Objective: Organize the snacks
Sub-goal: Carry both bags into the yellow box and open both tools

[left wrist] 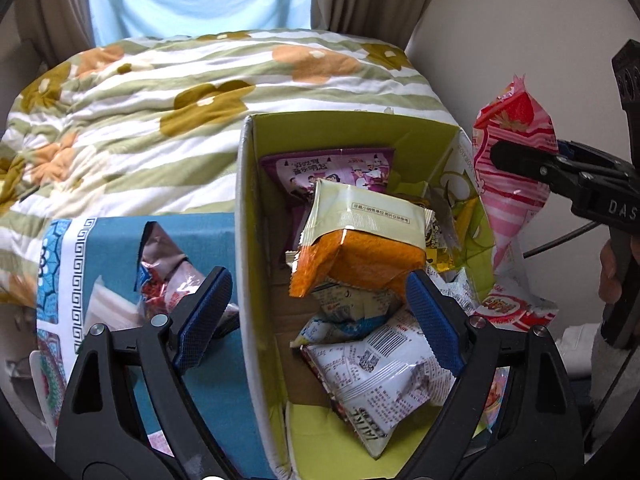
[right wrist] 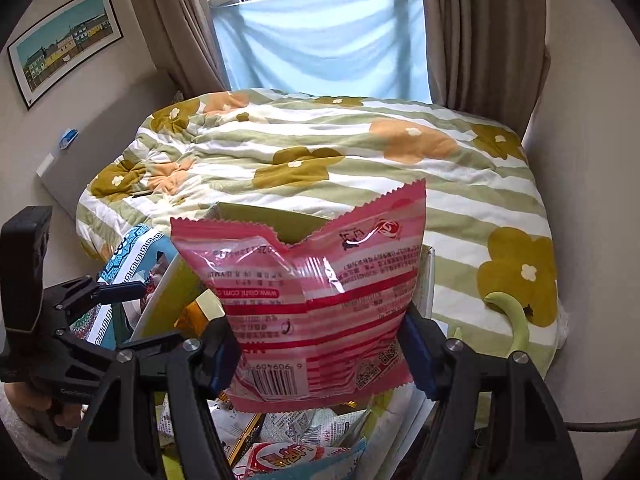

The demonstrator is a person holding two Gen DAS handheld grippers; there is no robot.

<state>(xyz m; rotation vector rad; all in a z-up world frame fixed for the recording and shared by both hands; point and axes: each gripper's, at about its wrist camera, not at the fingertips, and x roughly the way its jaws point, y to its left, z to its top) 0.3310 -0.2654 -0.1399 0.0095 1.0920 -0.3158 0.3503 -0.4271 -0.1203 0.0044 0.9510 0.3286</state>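
Right gripper (right wrist: 320, 354) clamps the pink striped snack packet (right wrist: 320, 304) above the green cardboard box (left wrist: 256, 240); left gripper (left wrist: 320, 304) hangs wide open, empty; next, lower and release inside.

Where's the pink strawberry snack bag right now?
The pink strawberry bag is clamped in the right gripper, held up above the right side of the green box, with the bed behind.

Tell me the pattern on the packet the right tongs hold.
Pink and red stripes on the packet; clearest in the right wrist view.

Floral quilt (right wrist: 320, 152), curtains (right wrist: 480, 32), framed pic (right wrist: 66, 42) on wall.
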